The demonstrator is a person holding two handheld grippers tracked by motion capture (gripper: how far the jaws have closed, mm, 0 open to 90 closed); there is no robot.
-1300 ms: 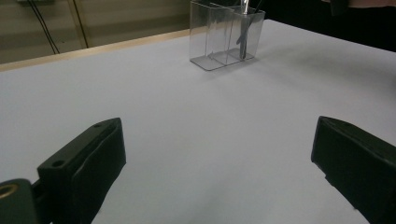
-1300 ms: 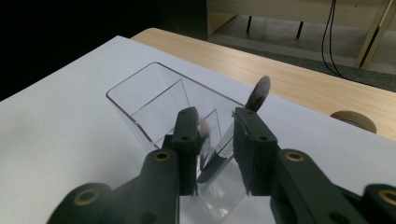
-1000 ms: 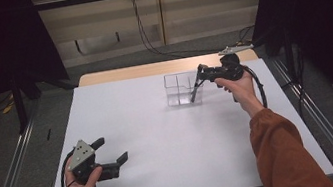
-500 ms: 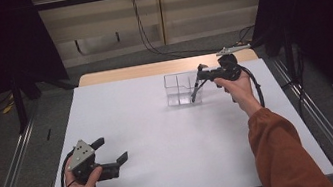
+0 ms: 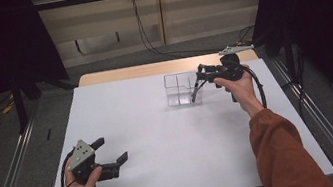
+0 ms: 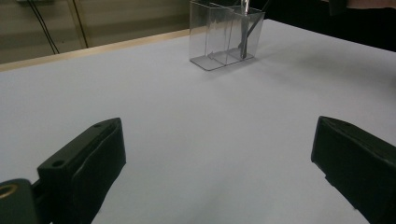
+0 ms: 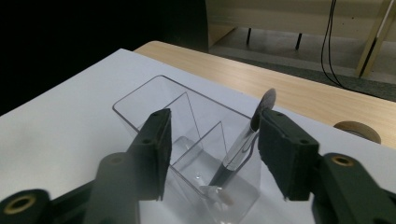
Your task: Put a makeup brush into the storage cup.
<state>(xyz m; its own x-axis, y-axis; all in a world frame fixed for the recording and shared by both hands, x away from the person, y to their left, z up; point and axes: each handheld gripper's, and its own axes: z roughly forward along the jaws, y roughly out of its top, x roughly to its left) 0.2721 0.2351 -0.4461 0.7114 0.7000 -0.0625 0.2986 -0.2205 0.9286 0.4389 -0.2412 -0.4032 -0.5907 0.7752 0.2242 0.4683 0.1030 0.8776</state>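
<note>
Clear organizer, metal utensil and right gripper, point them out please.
clear organizer (image 7: 140,100), right gripper view, far rim.
metal utensil (image 7: 240,144), right gripper view, handle.
right gripper (image 7: 212,149), right gripper view, between its tips.

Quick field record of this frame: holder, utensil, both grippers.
holder: clear holder with compartments, far side of the white table
utensil: metal utensil, leaning in the end compartment nearest the right gripper
right gripper: right gripper over the holder; jaws have just been opening; utensil stands between them, near one jaw, contact unclear
left gripper: left gripper open on the near left of the table, nothing between its jaws
</note>
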